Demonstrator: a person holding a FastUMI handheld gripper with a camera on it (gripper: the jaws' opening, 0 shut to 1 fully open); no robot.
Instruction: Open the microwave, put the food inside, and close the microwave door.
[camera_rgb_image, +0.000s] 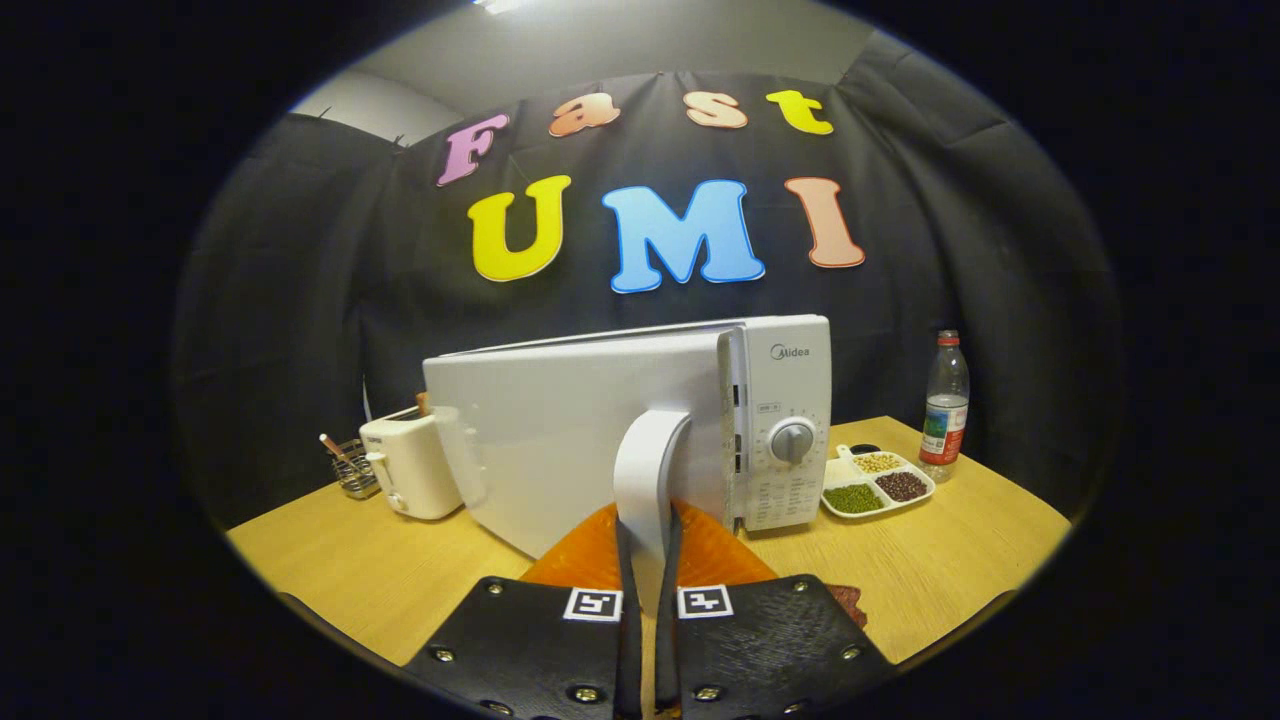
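On the table (400, 570), gripper (648, 545) clamps (both fingers) door handle (645, 450).

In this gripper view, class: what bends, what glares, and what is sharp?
Gripper view: fisheye bending curves the table edge and bows the microwave; a ceiling light glares above the wall; the microwave dial and bottle stay sharp; the gripper jaws pinch the door handle, which looms large.
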